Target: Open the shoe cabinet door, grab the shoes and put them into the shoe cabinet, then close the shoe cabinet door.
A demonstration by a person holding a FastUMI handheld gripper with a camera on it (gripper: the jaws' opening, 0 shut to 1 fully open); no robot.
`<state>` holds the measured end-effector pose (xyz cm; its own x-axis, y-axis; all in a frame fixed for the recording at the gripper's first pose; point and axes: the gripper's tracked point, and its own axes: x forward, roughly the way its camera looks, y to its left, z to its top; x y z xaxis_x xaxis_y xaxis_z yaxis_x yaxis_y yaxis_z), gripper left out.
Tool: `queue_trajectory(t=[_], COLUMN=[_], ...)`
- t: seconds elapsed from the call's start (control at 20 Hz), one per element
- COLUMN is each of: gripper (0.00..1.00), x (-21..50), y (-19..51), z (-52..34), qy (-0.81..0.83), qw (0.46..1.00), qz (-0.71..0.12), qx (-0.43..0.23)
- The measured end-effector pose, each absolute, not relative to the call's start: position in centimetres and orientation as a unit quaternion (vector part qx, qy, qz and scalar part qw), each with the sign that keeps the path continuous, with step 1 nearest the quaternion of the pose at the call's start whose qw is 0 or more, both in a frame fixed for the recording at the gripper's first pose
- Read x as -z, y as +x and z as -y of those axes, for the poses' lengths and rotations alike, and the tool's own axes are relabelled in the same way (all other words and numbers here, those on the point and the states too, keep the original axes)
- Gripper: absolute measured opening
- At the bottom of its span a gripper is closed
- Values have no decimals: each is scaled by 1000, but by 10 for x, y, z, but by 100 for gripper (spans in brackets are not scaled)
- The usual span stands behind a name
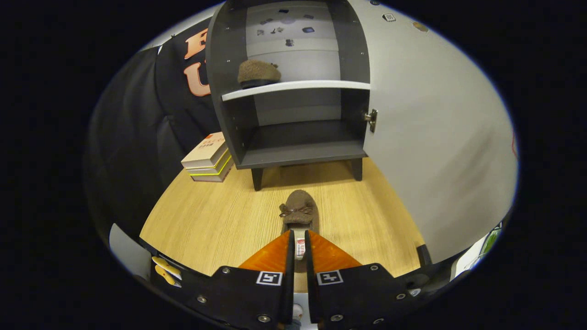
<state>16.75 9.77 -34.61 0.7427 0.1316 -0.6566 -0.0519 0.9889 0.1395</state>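
Gripping the heel of a brown shoe (298,208) on the wooden floor (206,220), my gripper (298,238) fingers clamp it, facing the open shoe cabinet (293,151), another shoe (258,72) shelved.

Stack of books (207,158) on wooden floor (211,215), against black cloth wall (137,119).

A staged household corner in a recording booth: a small dark grey shoe cabinet (293,110) with a white shelf stands at the far edge of a light wood-grain tabletop (220,220), black cloth wall (137,128) behind, stacked books (208,158) beside the cabinet.
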Motion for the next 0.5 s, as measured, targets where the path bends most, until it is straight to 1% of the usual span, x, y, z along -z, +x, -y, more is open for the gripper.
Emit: queue_trajectory(t=[0.2, 0.5], gripper=[13, 13], x=[391, 436], y=[179, 197], z=[-120, -137], qy=[57, 56], qw=[915, 895], qz=[-395, -433], qx=[-69, -85])
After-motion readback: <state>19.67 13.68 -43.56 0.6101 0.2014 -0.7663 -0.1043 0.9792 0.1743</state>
